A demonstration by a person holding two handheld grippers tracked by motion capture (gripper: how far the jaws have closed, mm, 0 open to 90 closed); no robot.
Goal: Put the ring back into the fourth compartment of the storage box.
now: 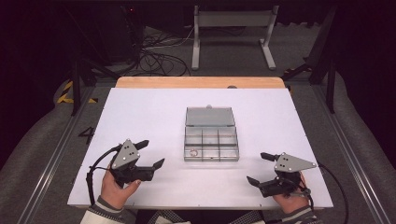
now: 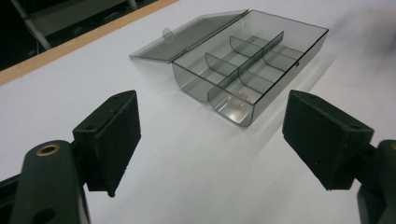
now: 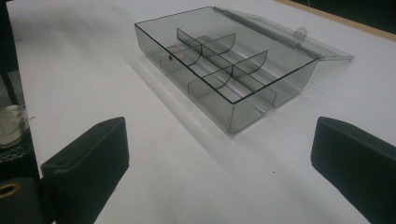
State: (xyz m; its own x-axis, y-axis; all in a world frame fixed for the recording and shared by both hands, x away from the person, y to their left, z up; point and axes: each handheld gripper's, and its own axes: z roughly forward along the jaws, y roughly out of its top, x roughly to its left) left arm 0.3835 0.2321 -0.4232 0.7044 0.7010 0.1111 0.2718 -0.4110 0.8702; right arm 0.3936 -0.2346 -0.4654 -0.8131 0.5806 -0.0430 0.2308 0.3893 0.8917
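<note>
Left gripper: matte black plastic body topped by a flat grey three-cornered plate, held in the person's left hand at the near left of the table; its jaws stand wide apart with nothing between them.
Left pads: flat rectangular black blocks with a dull, slightly rubbery face, one on each side of the left gripper view, aimed toward the box.
Right gripper: same black build and grey plate, held in the right hand at the near right; jaws spread wide, empty.
Right pads: blunt, square-edged black blocks, smooth and matte.
Cables: thin black leads that curve back from each gripper toward the person's sleeves.
Box: shallow rectangular organizer of smoky, see-through grey plastic, glossy, with thin dividers making two rows of compartments; some dividers have a curved top edge. It sits at the middle of the table, between the two grippers and farther out, apart from both.
Lid: clear flat panel hinged on the far side, laid open on the table, with a small rounded tab on its edge.
Small item: a tiny pale ring-like thing in the near-left compartment; too small to tell more.
Table: smooth white matte sheet over a board with a light wooden far edge.
</note>
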